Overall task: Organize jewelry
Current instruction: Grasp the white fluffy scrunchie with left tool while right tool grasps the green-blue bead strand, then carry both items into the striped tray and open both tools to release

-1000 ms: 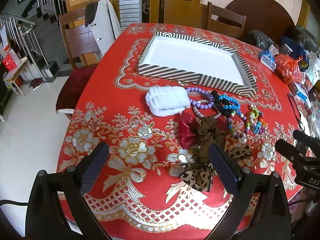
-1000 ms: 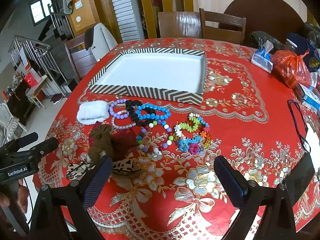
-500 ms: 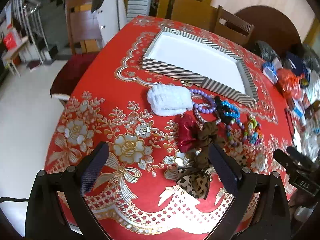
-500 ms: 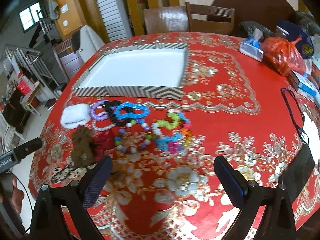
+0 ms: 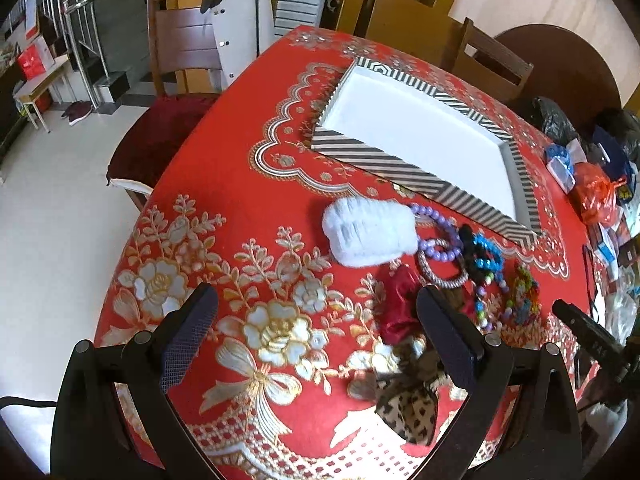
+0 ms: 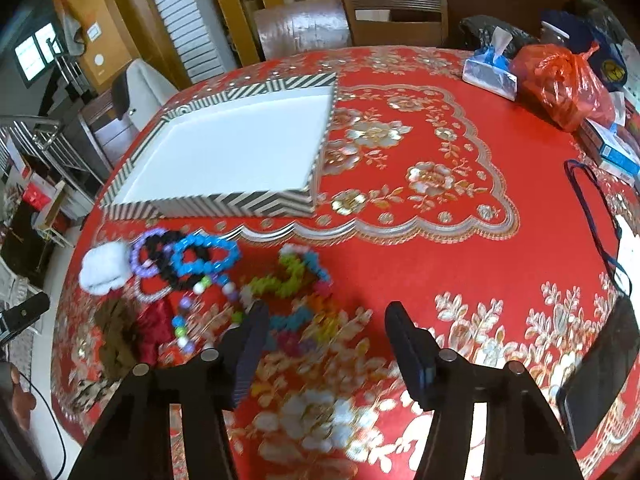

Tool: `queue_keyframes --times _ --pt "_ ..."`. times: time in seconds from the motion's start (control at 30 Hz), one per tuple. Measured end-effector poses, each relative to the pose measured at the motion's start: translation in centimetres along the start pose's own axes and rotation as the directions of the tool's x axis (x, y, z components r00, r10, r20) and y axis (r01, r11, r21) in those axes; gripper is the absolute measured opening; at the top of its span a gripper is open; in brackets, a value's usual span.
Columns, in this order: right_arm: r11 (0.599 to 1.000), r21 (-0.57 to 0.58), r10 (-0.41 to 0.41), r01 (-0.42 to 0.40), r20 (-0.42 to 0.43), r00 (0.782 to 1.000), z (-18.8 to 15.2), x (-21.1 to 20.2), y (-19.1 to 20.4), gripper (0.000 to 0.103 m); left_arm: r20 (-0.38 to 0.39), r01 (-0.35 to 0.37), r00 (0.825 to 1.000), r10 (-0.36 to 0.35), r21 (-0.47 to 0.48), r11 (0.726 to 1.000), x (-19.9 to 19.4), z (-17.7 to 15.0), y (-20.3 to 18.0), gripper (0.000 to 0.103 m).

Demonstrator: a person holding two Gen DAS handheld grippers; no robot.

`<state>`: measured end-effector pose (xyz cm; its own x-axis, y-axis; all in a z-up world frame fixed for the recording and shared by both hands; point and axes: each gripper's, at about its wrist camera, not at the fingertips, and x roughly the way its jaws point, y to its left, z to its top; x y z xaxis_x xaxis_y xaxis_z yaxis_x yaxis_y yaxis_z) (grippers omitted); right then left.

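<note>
A striped tray point(image 5: 384, 159) point(image 6: 208, 206) with a white, bare inside sits at the back of the red table. In front of it lie a white fluffy band point(image 5: 370, 232) point(image 6: 104, 266), purple point(image 5: 438, 240), blue point(image 6: 206, 256) and multicoloured point(image 6: 296, 276) bead bracelets, a red scrunchie point(image 5: 396, 308) and leopard bows point(image 5: 412, 404). My left gripper point(image 5: 316, 324) is open above the table, left of the scrunchie. My right gripper point(image 6: 324, 332) is open but narrower, just right of the multicoloured bracelet, holding nothing.
Bags, a tissue pack point(image 6: 490, 74) and boxes crowd the table's right side. A black phone point(image 6: 600, 372) lies at the right edge. Chairs point(image 5: 192, 44) stand around the table. The table's near edge is close below both grippers.
Both grippers moved forward and lower toward the jewelry. The right gripper's fingers have come closer together. The left gripper stays wide open.
</note>
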<state>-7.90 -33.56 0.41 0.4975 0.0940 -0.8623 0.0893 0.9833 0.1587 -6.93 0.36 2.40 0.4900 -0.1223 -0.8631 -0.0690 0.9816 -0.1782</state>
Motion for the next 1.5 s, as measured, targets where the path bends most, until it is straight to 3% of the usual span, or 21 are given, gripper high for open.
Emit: queue_keyframes --times 0.27,0.57,0.67,0.7,0.83,0.93,1.1,1.17,1.33,1.47,1.5 --pt "0.998 -0.065 -0.006 0.003 -0.053 0.999 1.6 2.5 0.3 0.042 -0.012 -0.007 1.000 0.007 0.010 1.000 1.9 2.2 -0.2 0.100" --pt "0.997 -0.073 0.018 -0.023 -0.066 0.998 2.3 4.4 0.2 0.041 -0.063 0.020 0.998 -0.018 0.032 0.999 5.0 4.3 -1.3 0.100" --pt "0.996 -0.076 0.042 -0.047 -0.065 0.997 2.4 4.6 0.4 0.025 -0.090 0.030 0.996 -0.027 0.035 0.999 6.5 4.7 -1.5 0.100" --pt "0.996 -0.070 0.051 -0.056 -0.068 0.996 2.5 4.7 0.4 0.019 -0.094 0.041 0.995 -0.037 0.038 0.998 6.8 4.8 -1.5 0.095" --pt "0.996 -0.062 0.065 -0.069 -0.062 0.996 3.0 4.2 0.7 0.005 -0.145 0.059 0.988 -0.049 0.066 0.996 8.3 4.8 -2.0 0.041" --pt "0.993 -0.027 0.115 -0.115 -0.022 0.993 3.2 2.4 0.5 0.004 -0.140 0.064 0.989 -0.054 0.067 0.996 7.9 5.1 -2.0 0.028" --pt "0.994 -0.043 0.099 -0.099 0.005 0.995 3.3 0.8 0.4 0.004 -0.124 0.075 0.990 -0.066 0.070 0.995 6.5 5.4 -1.6 0.024" --pt "0.995 -0.046 0.092 -0.093 -0.021 0.996 2.9 1.1 0.3 0.006 -0.108 0.071 0.992 -0.064 0.067 0.995 5.9 5.5 -1.4 0.024" --pt "0.995 -0.058 0.069 -0.075 -0.094 0.993 2.0 3.1 0.1 0.025 -0.078 0.071 0.995 -0.066 0.067 0.995 4.3 5.3 -1.1 0.024" --pt "0.996 -0.043 0.071 -0.076 -0.115 0.991 1.7 4.5 -0.2 0.026 -0.083 0.071 0.994 -0.065 0.063 0.995 4.0 5.0 -1.0 0.024" --pt "0.996 -0.026 0.081 -0.085 -0.114 0.990 1.7 4.6 -0.4 0.019 -0.084 0.069 0.994 -0.063 0.063 0.996 3.9 4.9 -0.9 0.024"
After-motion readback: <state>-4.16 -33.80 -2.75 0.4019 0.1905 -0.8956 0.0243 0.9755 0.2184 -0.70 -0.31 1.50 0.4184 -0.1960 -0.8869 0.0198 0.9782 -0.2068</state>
